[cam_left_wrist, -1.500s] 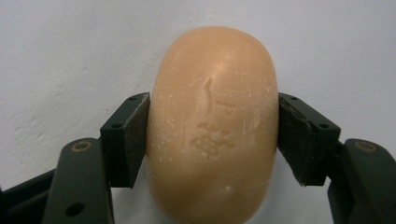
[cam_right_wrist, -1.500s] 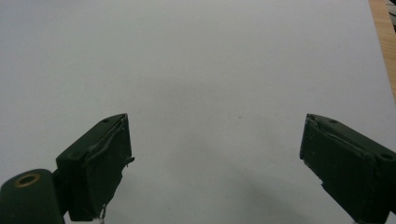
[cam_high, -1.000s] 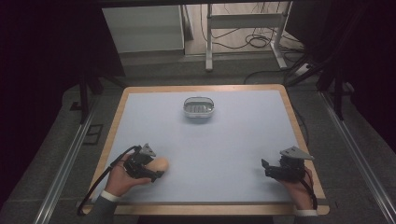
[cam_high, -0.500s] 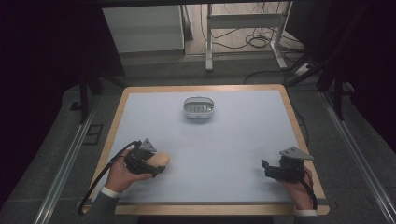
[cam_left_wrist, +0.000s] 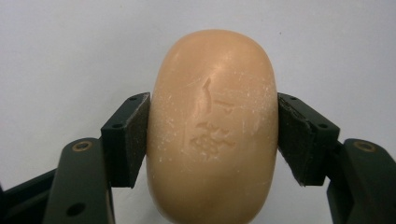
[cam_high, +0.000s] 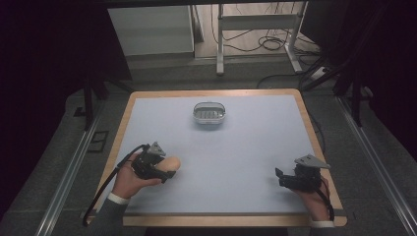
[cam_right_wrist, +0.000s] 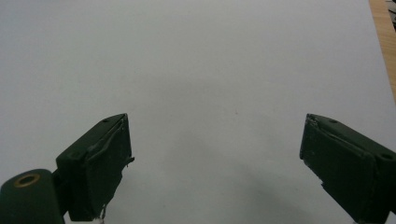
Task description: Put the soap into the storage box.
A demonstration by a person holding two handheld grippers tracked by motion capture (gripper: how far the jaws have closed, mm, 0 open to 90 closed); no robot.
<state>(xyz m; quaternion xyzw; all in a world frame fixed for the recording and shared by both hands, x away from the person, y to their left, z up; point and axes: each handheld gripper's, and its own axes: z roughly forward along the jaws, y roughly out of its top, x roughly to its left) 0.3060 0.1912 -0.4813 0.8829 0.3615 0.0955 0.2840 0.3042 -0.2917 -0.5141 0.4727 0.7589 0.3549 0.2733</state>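
**Now: soap clamped in left gripper, right gripper idle**

Left gripper (cam_high: 164, 169) sits at the near-left part of the table (cam_high: 255, 147). Its jaws press on both long sides of the peach-coloured soap bar (cam_left_wrist: 212, 126), pads flush against it; stamped face of the bar is towards the camera. Right gripper (cam_high: 281, 178) is at the near-right corner, well apart from the soap, jaws spread wide with bare table between them. Soap dish (cam_high: 209, 113) stands at the far middle of the table.
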